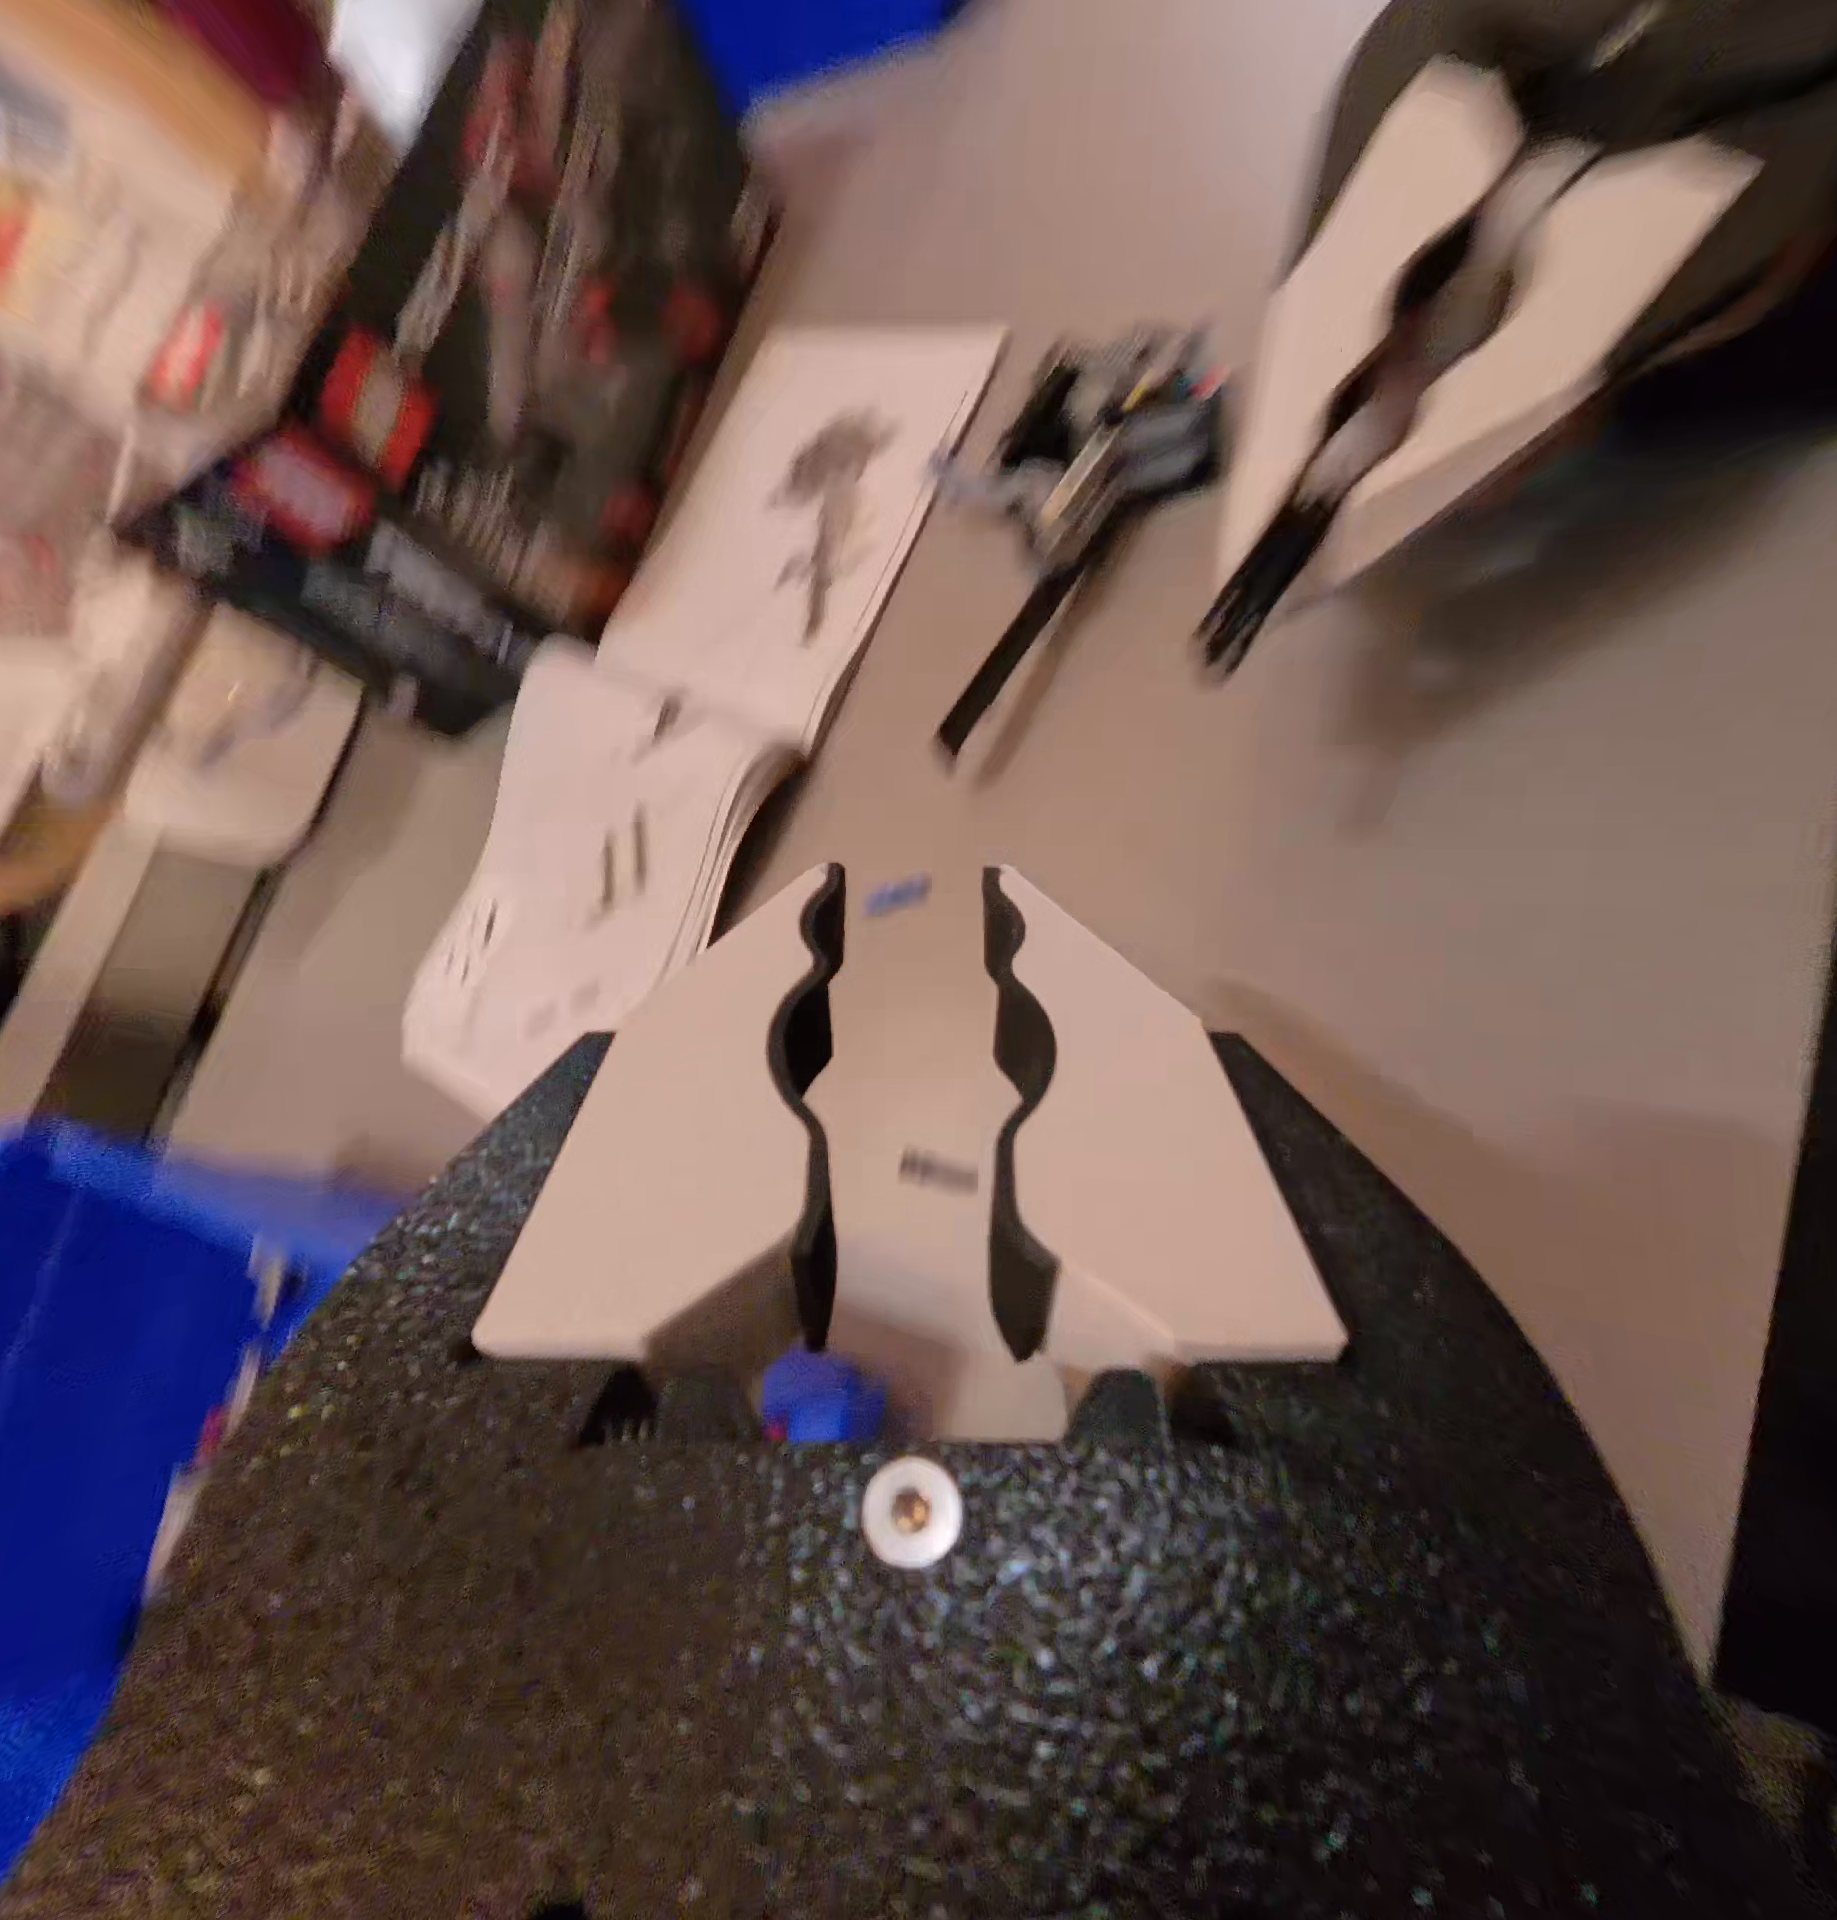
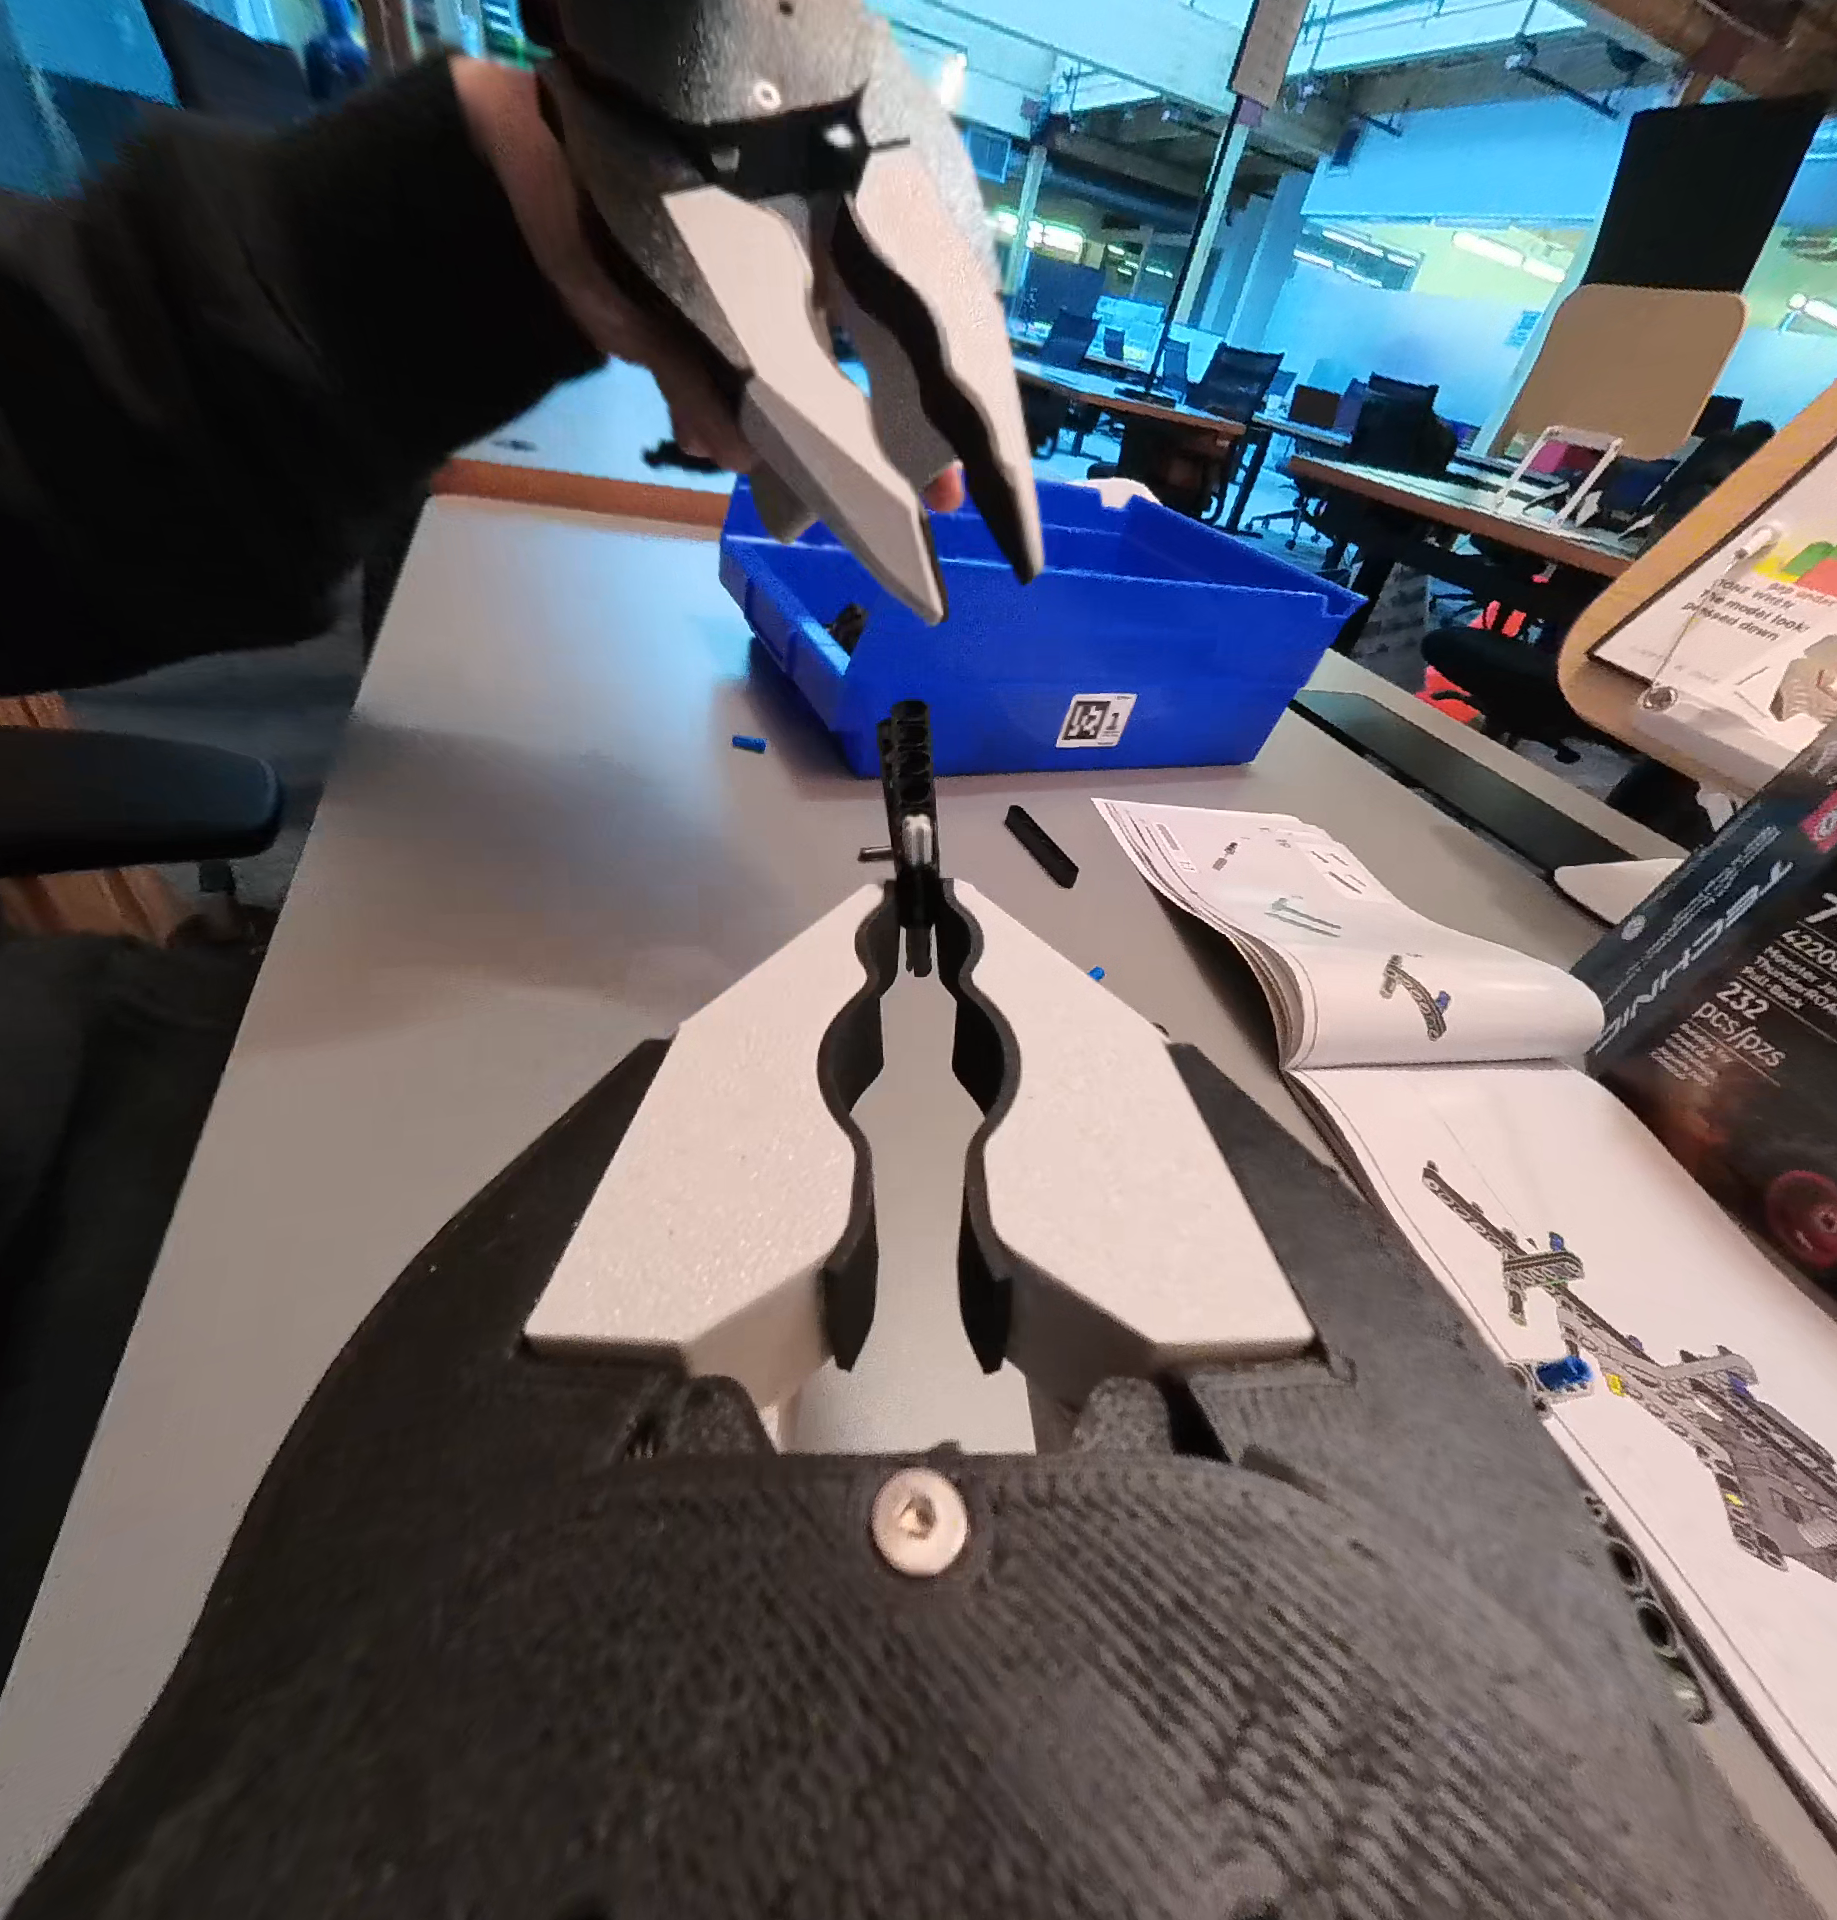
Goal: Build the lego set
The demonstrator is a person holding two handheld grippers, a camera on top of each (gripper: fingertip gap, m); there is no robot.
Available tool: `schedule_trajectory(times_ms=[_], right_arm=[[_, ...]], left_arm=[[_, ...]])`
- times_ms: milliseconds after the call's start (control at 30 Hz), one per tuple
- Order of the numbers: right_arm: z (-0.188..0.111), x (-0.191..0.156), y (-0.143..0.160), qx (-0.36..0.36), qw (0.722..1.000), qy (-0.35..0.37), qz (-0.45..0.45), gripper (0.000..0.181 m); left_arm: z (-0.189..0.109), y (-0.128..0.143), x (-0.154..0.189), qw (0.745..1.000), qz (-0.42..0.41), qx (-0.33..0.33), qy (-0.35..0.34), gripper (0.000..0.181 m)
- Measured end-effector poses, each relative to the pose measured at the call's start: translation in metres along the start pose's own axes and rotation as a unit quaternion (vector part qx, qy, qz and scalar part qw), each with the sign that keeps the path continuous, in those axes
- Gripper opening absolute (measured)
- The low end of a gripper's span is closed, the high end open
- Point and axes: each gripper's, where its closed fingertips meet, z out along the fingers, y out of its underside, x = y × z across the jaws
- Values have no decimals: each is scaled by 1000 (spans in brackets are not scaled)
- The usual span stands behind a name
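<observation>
Holding a black lego beam (image 2: 912, 821) upright above the table (image 2: 540, 831), right gripper (image 2: 916, 914) jaws pinching it, left gripper (image 1: 914, 883) jaws spread & empty; next, prob. grab a blue pin (image 2: 748, 743) w/ left.

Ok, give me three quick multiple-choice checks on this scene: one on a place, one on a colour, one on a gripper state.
1. Where is the open instruction booklet relative to the right hand-held gripper?
A. to its right on the table
B. inside the bin
C. on the chair

2. What colour is the parts bin?
A. red
B. blue
C. green

3. What is the right hand-held gripper doing?
A. open and empty
B. shut on a black lego beam
C. shut on the booklet

Answers: 1 A, its pages lie right of the fingers; 2 B, the bin walls are blue; 3 B, the beam stands clamped between the fingertips.
</observation>
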Motion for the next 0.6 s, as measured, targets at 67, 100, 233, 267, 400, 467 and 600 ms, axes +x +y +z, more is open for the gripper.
schedule_trajectory(times_ms=[67, 100, 233, 267, 400, 467, 600], right_arm=[[1, 0, 1, -1, 1000, 0, 0, 4], [2, 0, 1, -1, 1000, 0, 3, 4], [5, 2, 5, -6, 1000, 0, 9, 4], [6, 2, 5, -6, 1000, 0, 9, 4], [7, 3, 5, -5, 1000, 2, 13, 4], [6, 4, 4, -2, 1000, 2, 17, 4], [4, 6, 2, 6, 1000, 2, 25, 4]], left_arm=[[-9, 38, -8, 995, -44, -84, -32, 25], [-11, 53, -7, 991, -70, -109, -39, 25], [6, 84, 2, 964, -219, -136, -70, 24], [12, 93, 4, 956, -238, -149, -83, 23], [27, 120, 0, 922, -309, -197, -128, 25], [30, 126, 5, 909, -339, -212, -117, 26], [37, 134, 14, 902, -352, -229, -101, 27]])
